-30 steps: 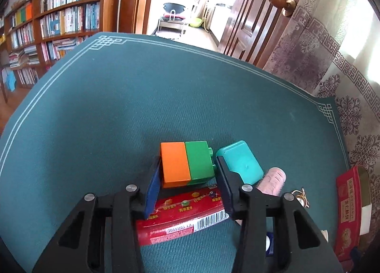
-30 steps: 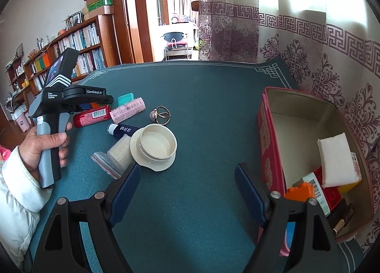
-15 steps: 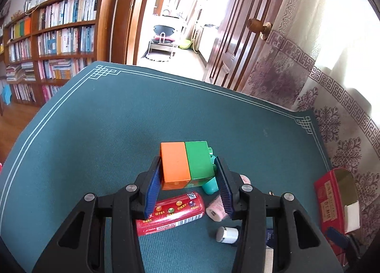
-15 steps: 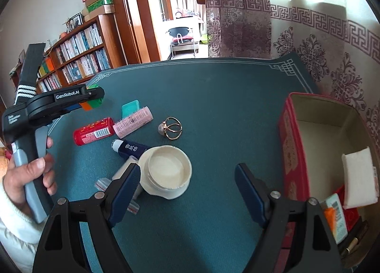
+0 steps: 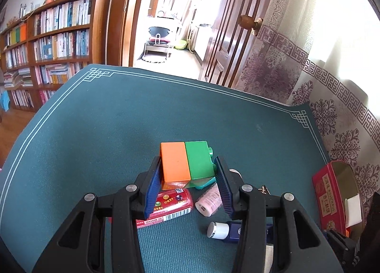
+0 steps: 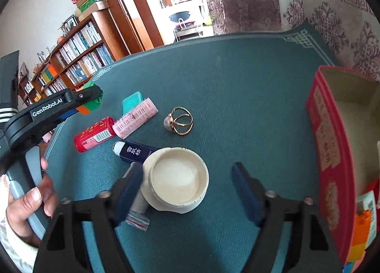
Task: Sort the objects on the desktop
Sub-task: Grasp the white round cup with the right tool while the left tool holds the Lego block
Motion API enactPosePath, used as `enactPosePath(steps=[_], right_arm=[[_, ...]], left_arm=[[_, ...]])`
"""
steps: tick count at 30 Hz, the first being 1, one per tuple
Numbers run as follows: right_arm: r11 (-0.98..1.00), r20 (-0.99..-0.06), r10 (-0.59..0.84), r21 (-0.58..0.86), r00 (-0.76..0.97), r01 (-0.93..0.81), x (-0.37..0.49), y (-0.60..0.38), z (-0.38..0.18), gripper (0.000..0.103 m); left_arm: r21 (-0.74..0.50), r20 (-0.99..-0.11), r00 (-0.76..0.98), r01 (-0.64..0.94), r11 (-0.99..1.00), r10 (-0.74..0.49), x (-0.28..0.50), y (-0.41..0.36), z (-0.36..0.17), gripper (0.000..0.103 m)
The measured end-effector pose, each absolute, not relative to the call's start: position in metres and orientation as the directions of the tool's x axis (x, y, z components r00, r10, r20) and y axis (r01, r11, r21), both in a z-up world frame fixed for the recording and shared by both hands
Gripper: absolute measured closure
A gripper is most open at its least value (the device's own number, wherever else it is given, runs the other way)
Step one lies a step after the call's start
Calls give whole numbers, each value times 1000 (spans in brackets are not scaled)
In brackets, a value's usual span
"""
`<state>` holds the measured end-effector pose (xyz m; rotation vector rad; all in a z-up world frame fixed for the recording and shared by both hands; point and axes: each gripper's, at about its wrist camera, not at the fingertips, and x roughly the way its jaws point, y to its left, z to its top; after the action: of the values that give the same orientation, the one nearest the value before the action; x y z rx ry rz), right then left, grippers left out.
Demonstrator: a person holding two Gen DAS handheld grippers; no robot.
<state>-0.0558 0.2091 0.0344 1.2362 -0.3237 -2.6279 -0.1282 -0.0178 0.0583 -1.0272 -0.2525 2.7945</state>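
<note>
The left gripper (image 5: pixel 187 177) squeezes the orange-green block (image 5: pixel 186 164) (up off the mat). The right gripper (image 6: pixel 187 187) is closing around the white jar (image 6: pixel 177 181), left of the red box (image 6: pixel 332 144), where both should go next.

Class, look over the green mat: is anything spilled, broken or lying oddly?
Nothing looks spilled or broken. The one untidy spot: the white round lid lies upside down, tilted, propped on the dark blue tube and a small clear bag instead of flat on the mat.
</note>
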Motion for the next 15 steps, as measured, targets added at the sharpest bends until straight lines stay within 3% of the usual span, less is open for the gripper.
enactPosePath(steps=[4, 15], right_arm=[[-945, -719, -311, 305, -621, 119, -55, 208, 35, 47], [-960, -683, -277, 235, -676, 155, -33, 196, 54, 47]], left_arm=[[-205, -624, -755, -93, -974, 204, -127, -14, 59, 56], [-179, -606, -770, -111, -978, 199, -119, -6, 64, 56]])
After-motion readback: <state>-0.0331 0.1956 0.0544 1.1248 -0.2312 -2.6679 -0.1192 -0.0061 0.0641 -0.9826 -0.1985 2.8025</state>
